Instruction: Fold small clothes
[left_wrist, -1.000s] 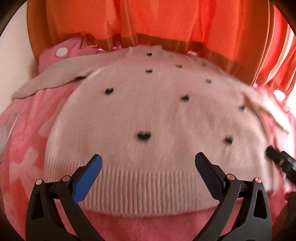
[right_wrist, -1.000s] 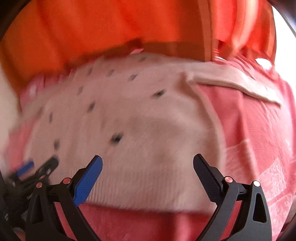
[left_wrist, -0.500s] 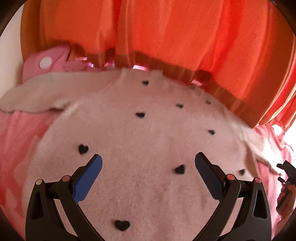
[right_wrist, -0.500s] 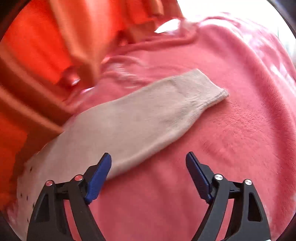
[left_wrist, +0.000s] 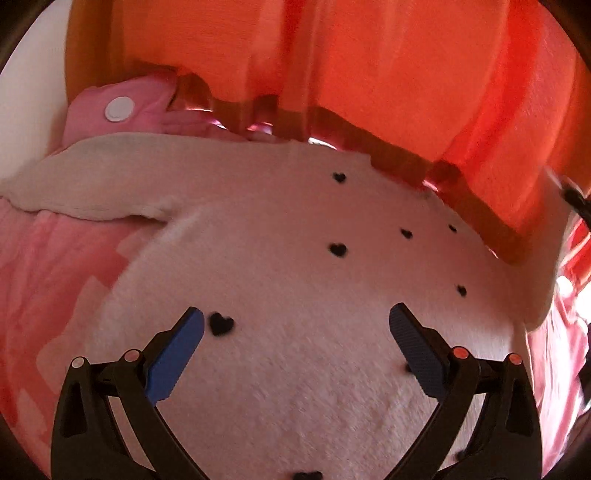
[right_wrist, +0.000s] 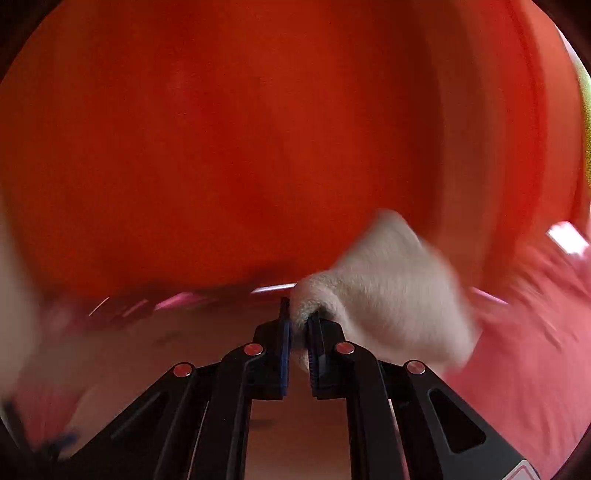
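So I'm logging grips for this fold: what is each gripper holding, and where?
The right gripper pinches the cream sweater's sleeve at its cuff end. The left gripper is open, holding nothing.

A soft pink blanket (left_wrist: 48, 280) with paler pink patches covers the surface that carries everything, and it shows again as plain pink fleece (right_wrist: 524, 369) at the right of the right wrist view. Directly on it lies a cream sweater (left_wrist: 295, 280) dotted with small black hearts, spread flat, one sleeve (left_wrist: 92, 181) stretched out to the left across the blanket. Beyond that sleeve a pink padded item (left_wrist: 122, 110) with a white round spot rests at the blanket's far edge, against the orange curtain (left_wrist: 369, 62).
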